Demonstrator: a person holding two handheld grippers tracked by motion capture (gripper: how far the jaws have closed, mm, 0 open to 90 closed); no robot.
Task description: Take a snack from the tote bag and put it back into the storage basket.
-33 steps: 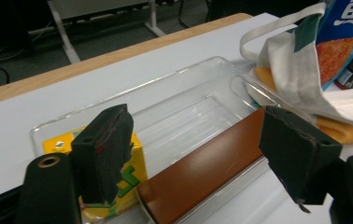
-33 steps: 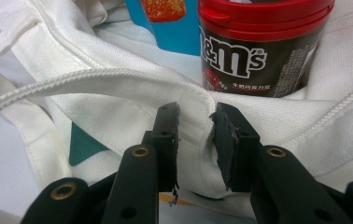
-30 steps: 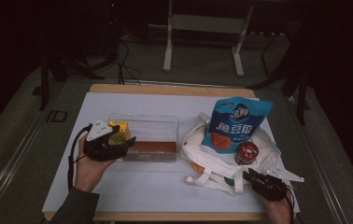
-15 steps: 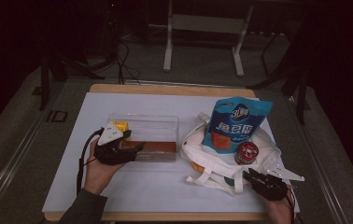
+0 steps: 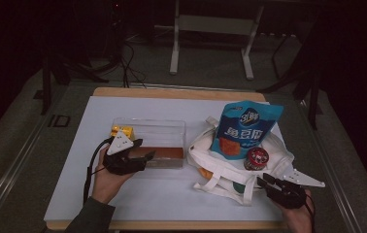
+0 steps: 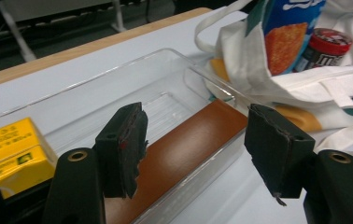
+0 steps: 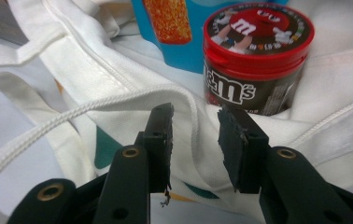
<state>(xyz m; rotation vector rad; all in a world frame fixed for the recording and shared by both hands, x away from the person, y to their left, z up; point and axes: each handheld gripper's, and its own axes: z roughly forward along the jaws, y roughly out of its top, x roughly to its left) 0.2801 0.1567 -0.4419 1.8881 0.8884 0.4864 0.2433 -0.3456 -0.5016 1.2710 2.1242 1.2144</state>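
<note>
Your left gripper [image 5: 145, 156] sits at the near left corner of the clear plastic tray [image 5: 172, 127], and its jaws have just been closing in, though they stand apart with nothing pinched between them. Seen in the left gripper view, the jaws straddle the tray's near wall, with the brown bar [image 6: 184, 149] lying flat inside along that wall. The yellow box [image 6: 9, 149] rests at the tray's far left end.

Your right gripper [image 5: 264, 180] is down at the near edge of the white tote bag [image 5: 220, 170]. Its jaws have just been opening, and a fold of the bag's cloth sits in the gap; the pads are not pressing it. Just beyond stands the M&M's tub [image 7: 256, 56], upright on the bag, touching the blue snack pouch [image 5: 247, 128].
</note>
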